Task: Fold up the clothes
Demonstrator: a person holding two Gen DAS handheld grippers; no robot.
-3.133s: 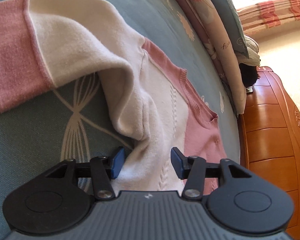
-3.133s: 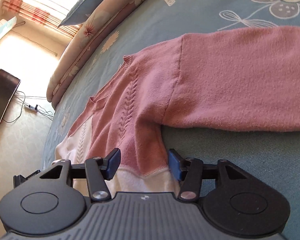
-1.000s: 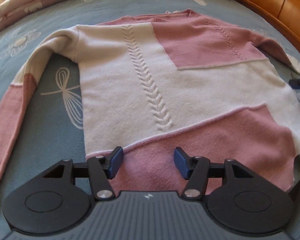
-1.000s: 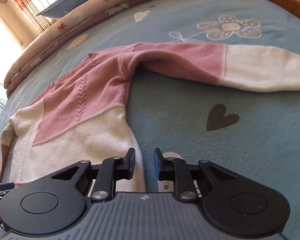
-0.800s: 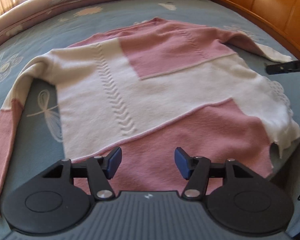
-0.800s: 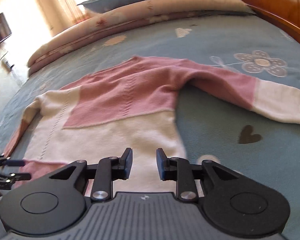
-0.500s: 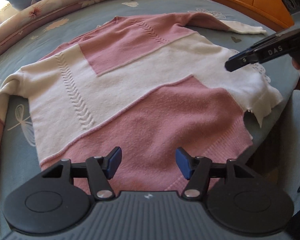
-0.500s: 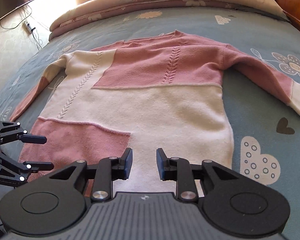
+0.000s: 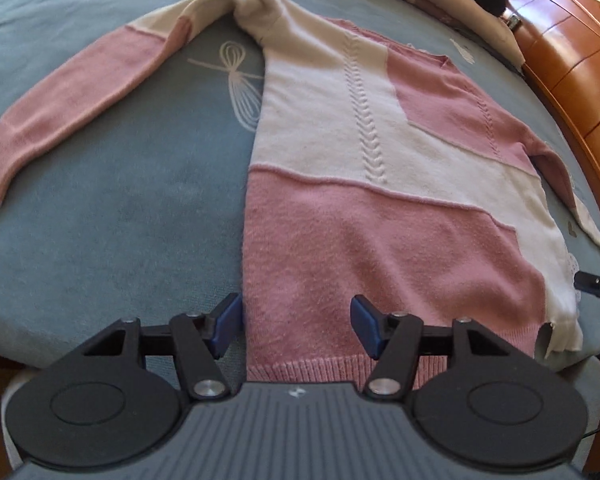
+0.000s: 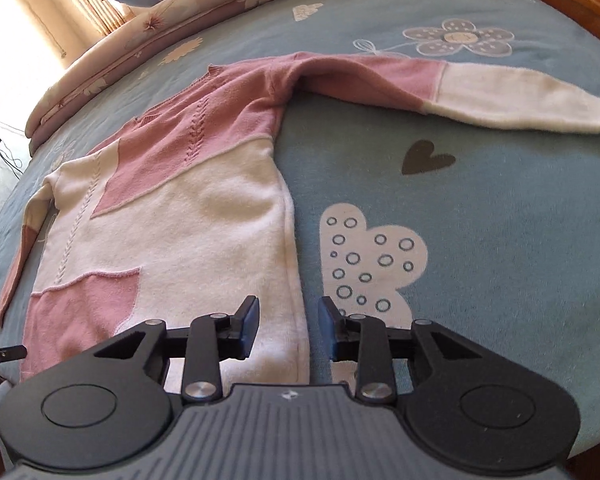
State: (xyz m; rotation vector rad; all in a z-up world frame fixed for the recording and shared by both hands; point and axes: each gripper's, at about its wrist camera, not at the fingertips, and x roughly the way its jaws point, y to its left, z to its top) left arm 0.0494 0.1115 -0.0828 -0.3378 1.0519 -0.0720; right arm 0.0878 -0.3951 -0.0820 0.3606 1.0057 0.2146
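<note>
Just one sweater [image 9: 380,208] (two sleeves)

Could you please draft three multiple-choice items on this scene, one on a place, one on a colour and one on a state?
1. Where does the sweater lie?
A. Spread flat on the blue bedspread
B. Hung on a chair
C. Stuffed in a basket

2. What colours is the sweater?
A. Green and black
B. Pink and cream
C. Plain yellow

3. What is the state of the sweater's sleeves?
A. Both folded across the chest
B. Both stretched out to the sides
C. Both rolled up to the elbow

Answers:
1. A, as the body lies flat on the patterned bedspread in both wrist views.
2. B, as pink and cream patches cover body and sleeves.
3. B, as one sleeve reaches out in the left wrist view and the other sleeve in the right wrist view, neither folded in yet.
</note>
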